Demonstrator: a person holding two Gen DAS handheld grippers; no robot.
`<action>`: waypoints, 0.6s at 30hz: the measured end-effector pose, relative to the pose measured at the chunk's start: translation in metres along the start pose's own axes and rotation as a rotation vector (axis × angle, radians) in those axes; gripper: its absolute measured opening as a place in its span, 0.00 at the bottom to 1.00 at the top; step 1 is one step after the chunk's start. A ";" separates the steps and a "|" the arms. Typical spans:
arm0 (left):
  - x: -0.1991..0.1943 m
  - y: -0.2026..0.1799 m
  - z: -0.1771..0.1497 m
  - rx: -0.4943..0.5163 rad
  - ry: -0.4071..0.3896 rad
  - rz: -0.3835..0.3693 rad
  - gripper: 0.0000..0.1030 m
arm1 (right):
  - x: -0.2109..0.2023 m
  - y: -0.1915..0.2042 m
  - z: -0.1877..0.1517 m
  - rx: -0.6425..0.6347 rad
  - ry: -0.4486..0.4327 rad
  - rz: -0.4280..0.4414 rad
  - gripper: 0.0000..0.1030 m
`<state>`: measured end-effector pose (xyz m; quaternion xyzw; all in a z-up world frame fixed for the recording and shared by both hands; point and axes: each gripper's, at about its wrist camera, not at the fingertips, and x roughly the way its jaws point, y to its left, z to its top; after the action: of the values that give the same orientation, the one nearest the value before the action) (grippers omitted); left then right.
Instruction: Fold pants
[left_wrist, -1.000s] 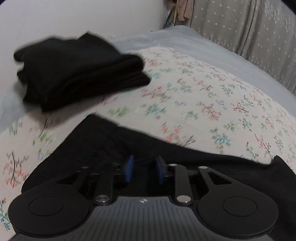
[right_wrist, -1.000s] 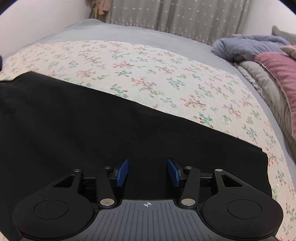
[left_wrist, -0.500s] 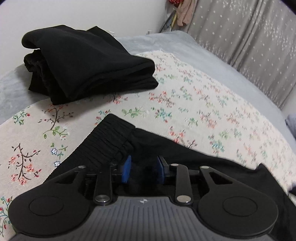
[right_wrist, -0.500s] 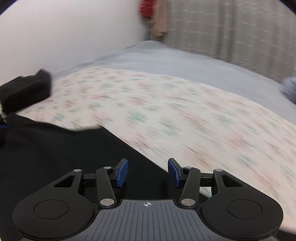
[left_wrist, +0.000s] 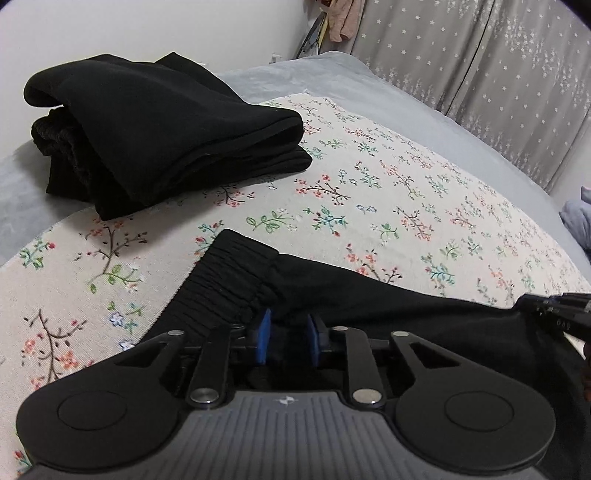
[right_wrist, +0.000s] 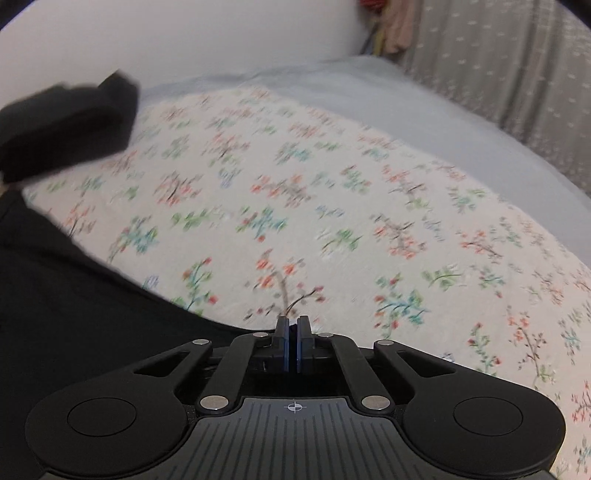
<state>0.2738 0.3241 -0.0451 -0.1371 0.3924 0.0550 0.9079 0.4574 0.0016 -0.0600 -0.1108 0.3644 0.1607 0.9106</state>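
Black pants (left_wrist: 229, 280) lie flat on the floral sheet (left_wrist: 388, 192), with the gathered elastic waistband toward the left. My left gripper (left_wrist: 289, 341) sits at the waistband's corner. Its jaws are closing and bunched black fabric fills the gap between the blue pads (left_wrist: 264, 339). In the right wrist view the pants (right_wrist: 74, 314) cover the lower left. My right gripper (right_wrist: 292, 347) is shut just past their edge, over the sheet (right_wrist: 332, 221). I see no fabric between its pads. Part of the right gripper (left_wrist: 554, 314) shows at the right edge of the left wrist view.
A folded stack of black clothes (left_wrist: 166, 129) rests at the far left near the wall, and appears blurred in the right wrist view (right_wrist: 62, 129). Grey bed cover (left_wrist: 351, 74) and a starred curtain (left_wrist: 480, 55) lie beyond. Blue-grey bedding (left_wrist: 580, 218) is at the right.
My right gripper has swung left along the pants and closed from open to shut. The left gripper has shifted slightly toward the waistband, which now bunches between its pads.
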 end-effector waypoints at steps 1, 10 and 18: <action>0.000 0.001 -0.001 0.000 0.000 0.003 0.29 | 0.002 -0.003 0.000 0.023 -0.002 -0.012 0.00; -0.033 0.001 0.004 -0.015 -0.151 0.015 0.52 | -0.003 0.015 -0.004 0.085 -0.026 -0.140 0.13; 0.002 -0.021 -0.005 0.163 -0.056 0.063 0.53 | -0.030 0.081 -0.019 0.117 0.011 0.107 0.28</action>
<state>0.2757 0.3024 -0.0458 -0.0487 0.3742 0.0550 0.9244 0.3946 0.0641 -0.0598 -0.0388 0.3834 0.1870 0.9036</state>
